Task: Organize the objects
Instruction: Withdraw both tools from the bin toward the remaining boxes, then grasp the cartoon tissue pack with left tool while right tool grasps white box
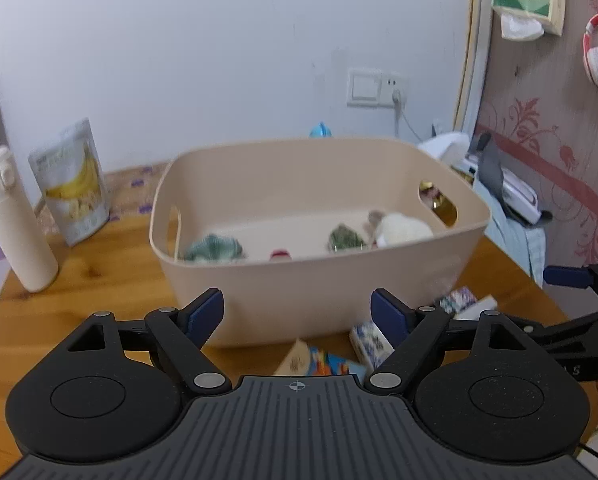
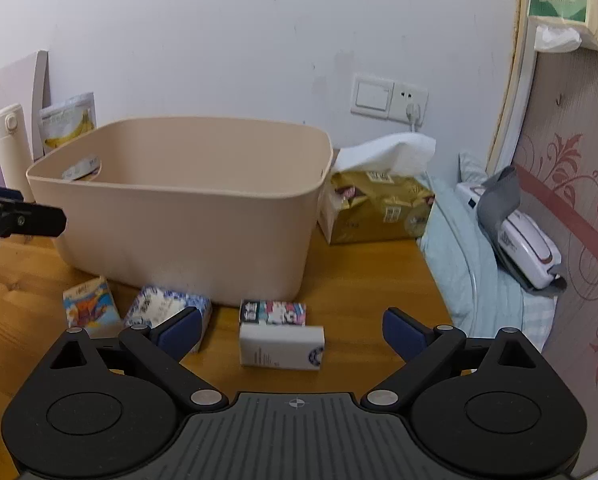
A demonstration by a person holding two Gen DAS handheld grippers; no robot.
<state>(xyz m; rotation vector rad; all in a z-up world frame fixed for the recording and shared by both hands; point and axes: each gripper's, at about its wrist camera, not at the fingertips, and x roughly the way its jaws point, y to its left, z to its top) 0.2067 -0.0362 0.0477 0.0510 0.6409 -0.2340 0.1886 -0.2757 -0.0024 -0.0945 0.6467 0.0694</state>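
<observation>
- Beige plastic storage bin (image 1: 319,280) stood on the round wooden table (image 1: 99,280); a few small things already lay inside: a green-and-white knitted bundle (image 1: 213,249), a dark green crumpled item (image 1: 345,237), a white fluffy item (image 1: 403,230), and a small red-topped piece (image 1: 280,255).
- Four small packs were left on the table in front of the bin: an orange-and-blue cartoon pack (image 2: 89,308), a blue-and-white patterned tissue pack (image 2: 167,306), a black-and-pink printed pack (image 2: 273,312), and a plain white pack with a blue seal (image 2: 281,346) just beside it.
- Judged partly done: some items binned, those four not yet.
- Left gripper (image 1: 297,312) hung before the bin's near wall, jaws spread wide, nothing between them.
- Right gripper (image 2: 291,330) faced the white pack, jaws wide apart and empty; the pack lay ahead between the finger lines, not touched.
- Hard to make out: the bin contents were blurred in the left wrist view, so what they were stayed uncertain; the right wrist view could not see the bin floor at all.
- The bin wall hid the lower part of every item inside; more could lie against the near wall unseen.
- The patterned tissue pack was partly covered by the right gripper's finger (image 2: 181,330).
- White flask (image 1: 11,220) and banana-print pouch (image 1: 73,184) stood left of the bin; whether they belong to the task could not be told.
</observation>
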